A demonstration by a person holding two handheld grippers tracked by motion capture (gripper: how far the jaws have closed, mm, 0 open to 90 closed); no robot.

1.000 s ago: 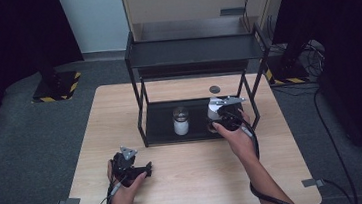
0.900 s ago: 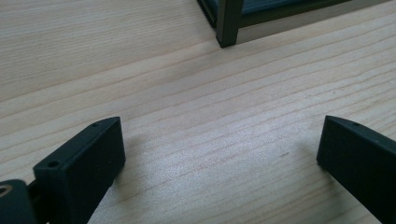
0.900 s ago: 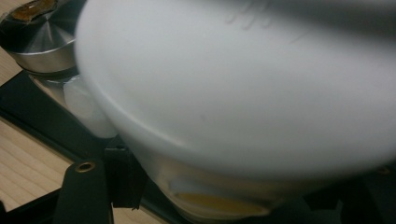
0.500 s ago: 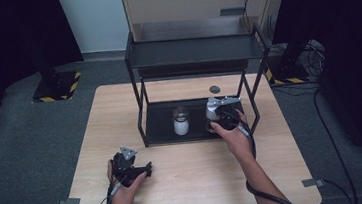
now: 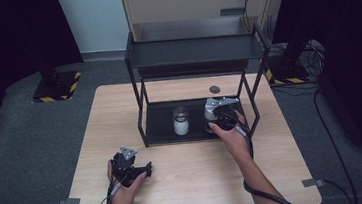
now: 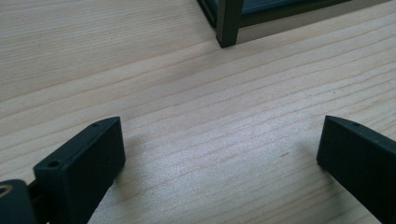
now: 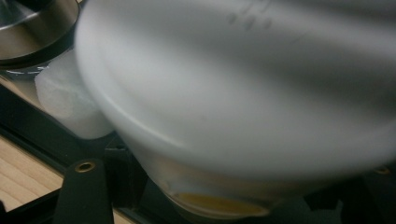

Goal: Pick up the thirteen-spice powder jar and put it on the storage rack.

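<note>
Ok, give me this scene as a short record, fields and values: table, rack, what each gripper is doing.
table: wooden, black rack on it
rack lower shelf: jar with white contents, upright
right gripper: at the lower shelf, shut on a white container, close beside the jar
left gripper: jaws open, nothing between them, over bare table
small dark disc: on the table behind the rack

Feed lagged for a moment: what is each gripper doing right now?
Left gripper: open, empty, over the table.
Right gripper: closed on a white container at the rack's lower shelf.
</note>
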